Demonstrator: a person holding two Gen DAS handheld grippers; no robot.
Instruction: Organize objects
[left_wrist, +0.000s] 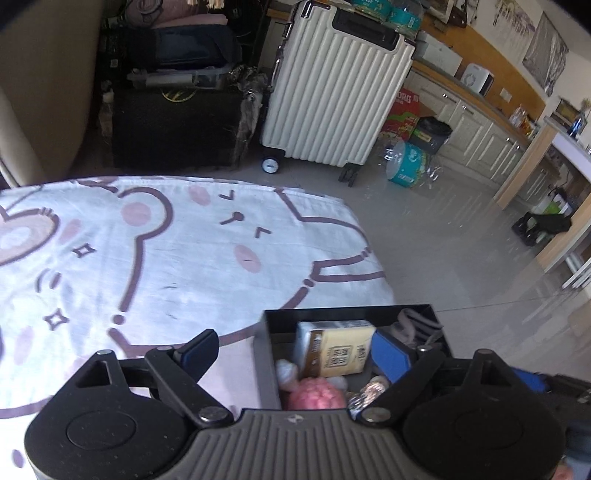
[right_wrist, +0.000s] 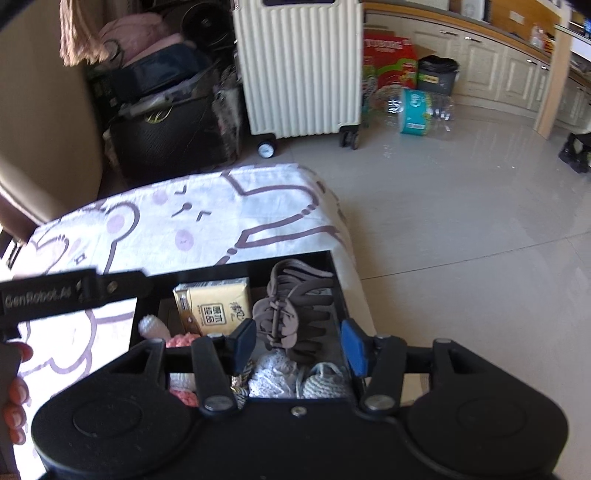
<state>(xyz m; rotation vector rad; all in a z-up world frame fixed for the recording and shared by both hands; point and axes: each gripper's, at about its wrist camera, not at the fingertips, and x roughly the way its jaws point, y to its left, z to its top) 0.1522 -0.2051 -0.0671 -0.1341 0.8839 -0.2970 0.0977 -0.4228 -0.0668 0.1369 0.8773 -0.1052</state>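
A black open box (left_wrist: 269, 369) stands at the right edge of a table covered by a bear-print cloth (left_wrist: 147, 258). Inside lie a yellow tissue pack (left_wrist: 336, 347), a pink knitted piece (left_wrist: 317, 395) and a taupe hair claw (left_wrist: 413, 321). My left gripper (left_wrist: 297, 347) hangs over the box's left wall, jaws wide open with nothing held. In the right wrist view the box (right_wrist: 258, 258) holds the tissue pack (right_wrist: 214, 302), the hair claw (right_wrist: 291, 306) and pale knitted pieces (right_wrist: 273, 376). My right gripper (right_wrist: 298, 343) is open above the claw, pads clear of it.
The left gripper's finger (right_wrist: 74, 291) and the hand (right_wrist: 14, 387) holding it show at the left. Beyond the table stand a cream suitcase (left_wrist: 332, 88), a black trunk (left_wrist: 173, 125), bottle packs (left_wrist: 406, 166) and a bin (left_wrist: 430, 134). Tiled floor (right_wrist: 461, 221) lies to the right.
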